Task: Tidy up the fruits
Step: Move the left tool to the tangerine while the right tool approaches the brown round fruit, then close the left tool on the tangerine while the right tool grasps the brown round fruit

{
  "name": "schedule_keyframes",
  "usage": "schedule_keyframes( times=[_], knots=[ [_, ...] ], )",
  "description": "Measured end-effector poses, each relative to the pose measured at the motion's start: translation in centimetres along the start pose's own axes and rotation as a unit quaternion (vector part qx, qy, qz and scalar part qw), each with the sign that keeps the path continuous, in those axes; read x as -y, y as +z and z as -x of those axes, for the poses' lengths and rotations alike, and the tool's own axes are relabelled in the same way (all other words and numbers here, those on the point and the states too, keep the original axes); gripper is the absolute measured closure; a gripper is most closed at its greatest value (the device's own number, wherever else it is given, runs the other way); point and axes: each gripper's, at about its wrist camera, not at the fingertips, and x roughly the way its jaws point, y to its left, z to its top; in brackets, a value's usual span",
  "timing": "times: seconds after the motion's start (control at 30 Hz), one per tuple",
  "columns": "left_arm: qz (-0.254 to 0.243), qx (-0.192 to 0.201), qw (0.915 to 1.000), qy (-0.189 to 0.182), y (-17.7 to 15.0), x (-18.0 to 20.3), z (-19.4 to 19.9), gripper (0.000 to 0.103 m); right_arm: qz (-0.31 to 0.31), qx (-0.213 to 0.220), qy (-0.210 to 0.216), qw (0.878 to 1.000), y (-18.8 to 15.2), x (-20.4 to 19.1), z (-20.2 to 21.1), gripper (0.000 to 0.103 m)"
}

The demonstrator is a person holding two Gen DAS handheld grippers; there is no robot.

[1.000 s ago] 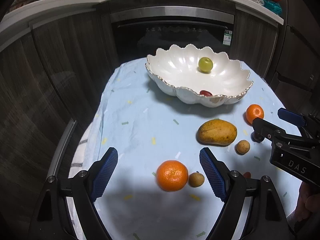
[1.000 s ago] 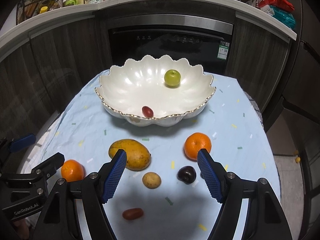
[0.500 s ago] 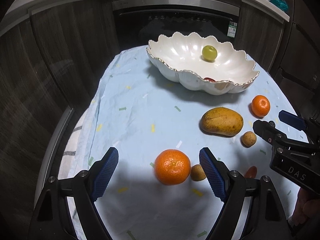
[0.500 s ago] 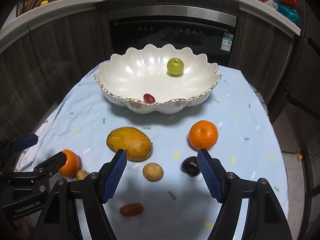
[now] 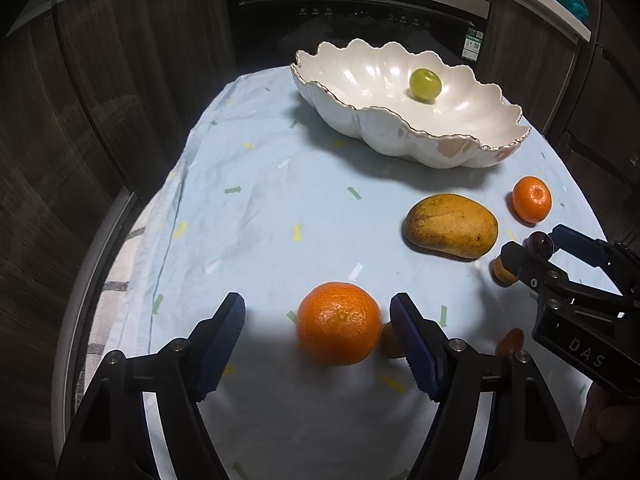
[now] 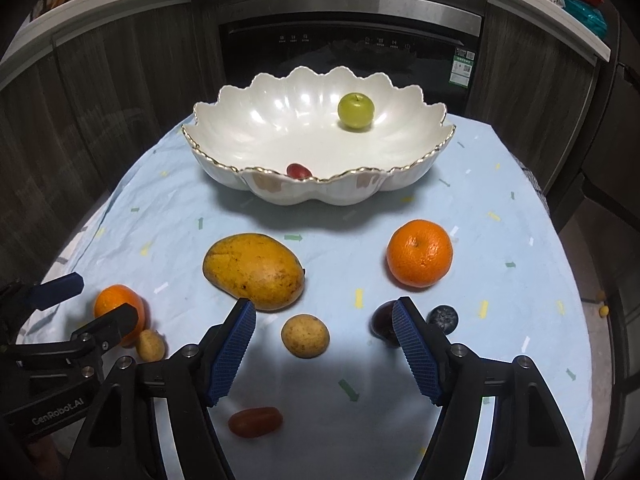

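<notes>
Two oranges (image 6: 419, 253), one mango (image 6: 253, 270); left gripper (image 5: 318, 336) closing round an orange, right gripper (image 6: 324, 338) closing, nothing gripped.

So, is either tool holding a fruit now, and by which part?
Nothing is held. The left tool is closing around the orange without touching it; the right tool is open over the small brown fruit.

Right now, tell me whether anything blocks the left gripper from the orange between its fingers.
Nothing visible does. The left gripper is closing around the orange, pads not yet touching; a small brown fruit sits against its right side.
</notes>
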Motion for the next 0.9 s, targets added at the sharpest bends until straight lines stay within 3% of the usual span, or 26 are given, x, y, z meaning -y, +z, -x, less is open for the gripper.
schedule_keyframes(
  times=[0.33,0.6,0.77,0.9],
  knots=[
    [0.006,-0.007,0.9999,-0.008,-0.2,0.1,-0.8,0.038,0.005,-0.004,0.002,1.0,-0.3,-0.1,-0.7,0.035],
    [0.01,-0.008,0.9998,-0.018,-0.3,0.0,-0.9,0.048,0.02,-0.01,0.013,1.0,-0.4,-0.9,-1.2,0.05],
    [0.004,-0.007,0.9996,-0.027,-0.3,0.3,-0.8,0.059,0.014,-0.031,0.021,0.999,-0.7,-0.7,-2.1,0.066],
    [0.003,-0.007,0.9996,-0.026,-0.3,0.4,-0.8,0.06,0.006,-0.034,0.027,0.999,-0.9,-0.3,-2.2,0.073]
  ],
)
